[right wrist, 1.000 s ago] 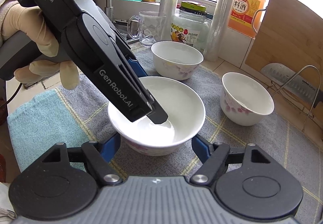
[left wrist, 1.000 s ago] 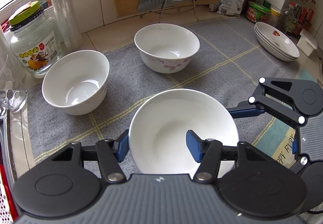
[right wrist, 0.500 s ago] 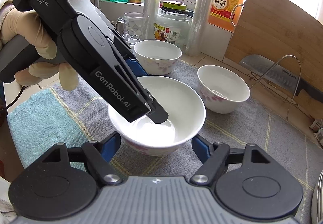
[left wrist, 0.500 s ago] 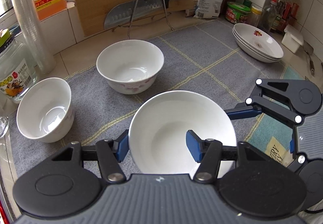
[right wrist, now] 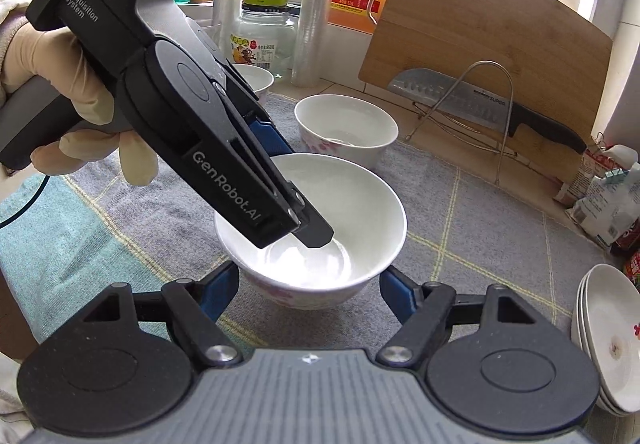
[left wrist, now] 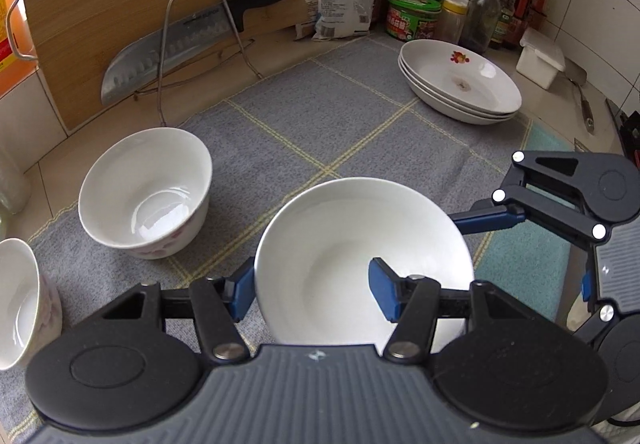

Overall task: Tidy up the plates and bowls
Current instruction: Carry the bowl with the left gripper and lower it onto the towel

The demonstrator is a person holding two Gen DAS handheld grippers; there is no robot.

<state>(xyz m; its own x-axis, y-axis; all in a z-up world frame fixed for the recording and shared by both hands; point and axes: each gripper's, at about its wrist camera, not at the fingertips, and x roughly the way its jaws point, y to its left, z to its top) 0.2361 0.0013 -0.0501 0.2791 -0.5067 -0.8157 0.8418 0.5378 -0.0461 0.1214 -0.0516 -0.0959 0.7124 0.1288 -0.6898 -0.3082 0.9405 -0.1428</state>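
A white bowl [left wrist: 344, 244] with pink flowers on its outside hangs just above the grey cloth [left wrist: 320, 115], held from two sides. My left gripper [left wrist: 312, 290] is shut on its near rim, one finger outside and one finger [right wrist: 316, 234] inside the bowl. My right gripper [right wrist: 310, 292] clasps the bowl's lower body, a blue pad pressed on each side. Two more flowered bowls stand on the cloth, one [left wrist: 148, 191] to the left and one [left wrist: 20, 300] at the left edge. A stack of white plates [left wrist: 460, 83] sits at the far right.
A cutting board [left wrist: 120, 3] and a cleaver on a wire rack [left wrist: 176, 39] stand at the back. Jars, bottles and packets [left wrist: 412, 15] crowd the back right corner. A teal towel [left wrist: 520, 264] lies beside the grey cloth. A gloved hand [right wrist: 48, 83] holds the left gripper.
Both grippers have carried the bowl to the right across the cloth. The two standing bowls have slid left in the left wrist view, and the plate stack has come closer.
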